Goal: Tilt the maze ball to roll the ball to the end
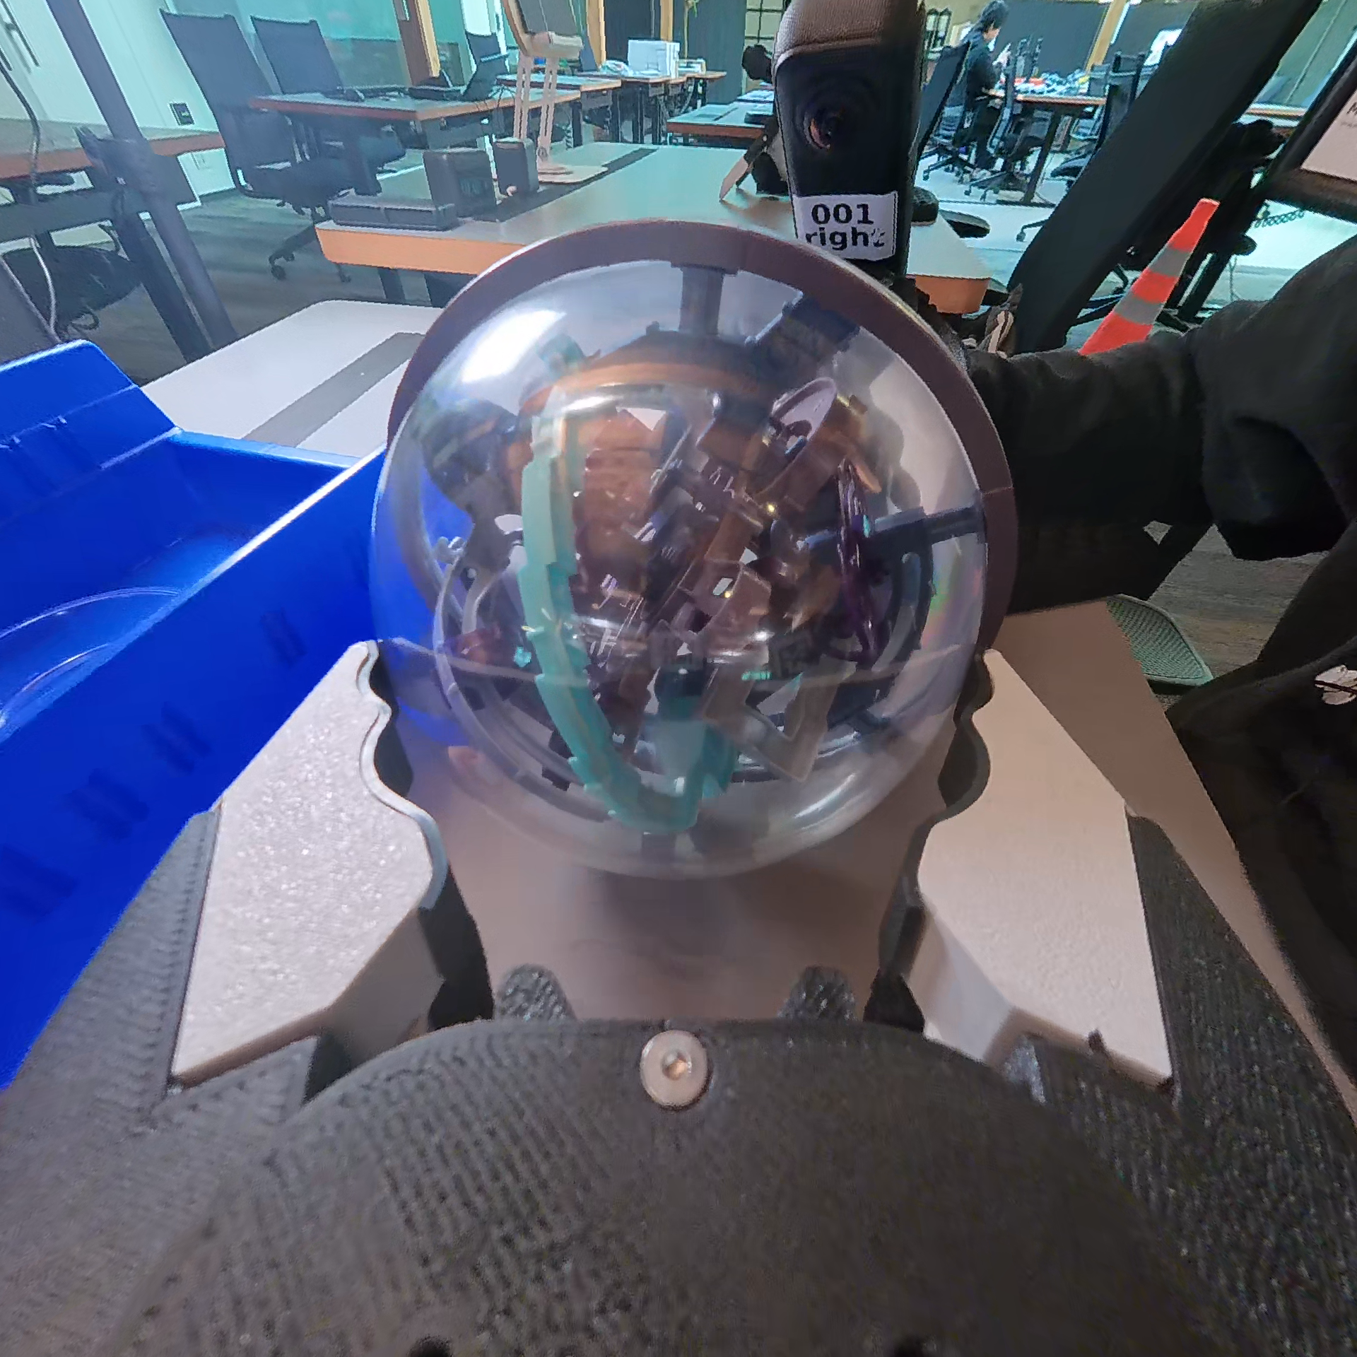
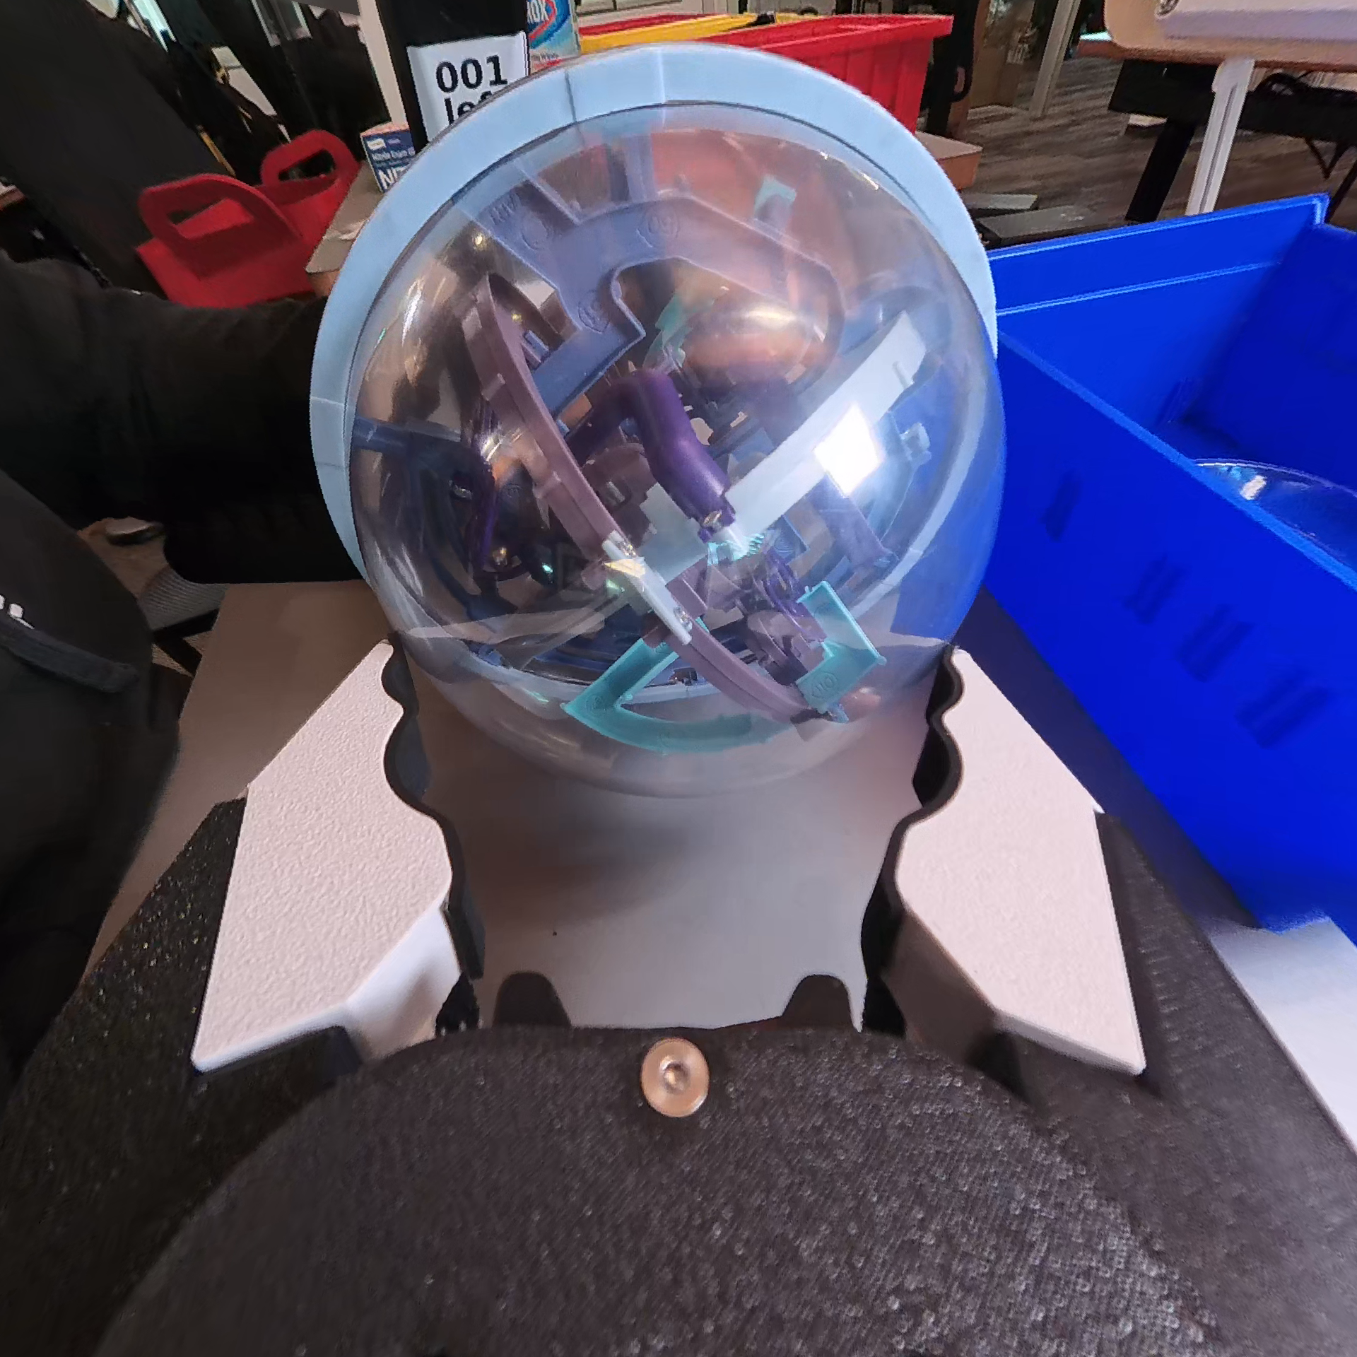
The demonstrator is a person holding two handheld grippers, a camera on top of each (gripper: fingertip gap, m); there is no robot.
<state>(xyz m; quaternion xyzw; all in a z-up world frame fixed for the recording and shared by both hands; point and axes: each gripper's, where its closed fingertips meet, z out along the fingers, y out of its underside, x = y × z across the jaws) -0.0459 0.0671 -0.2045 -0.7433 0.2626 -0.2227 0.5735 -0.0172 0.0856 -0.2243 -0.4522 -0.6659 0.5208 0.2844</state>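
The maze ball (image 1: 690, 543) is a clear sphere with a dark brown band and coloured tracks inside. In the right wrist view (image 2: 661, 411) its band looks pale blue. My left gripper (image 1: 675, 661) is shut on it, fingertips (image 1: 378, 683) pressing both lower sides. My right gripper (image 2: 675, 653) grips it the same way from the opposite side, fingertips (image 2: 400, 675) against the shell. Each gripper's camera body shows behind the ball in the other's view: the right gripper's (image 1: 844, 147), the left gripper's (image 2: 470, 81). The sphere sits just over the pale table (image 1: 661, 932). I cannot pick out the small ball inside.
A blue bin (image 1: 147, 587) stands close beside the ball, also in the right wrist view (image 2: 1175, 514), with a clear dome (image 1: 73, 661) in it. A person's black sleeve (image 1: 1138, 455) reaches in on the other side. An orange cone (image 1: 1160, 279) and desks stand behind.
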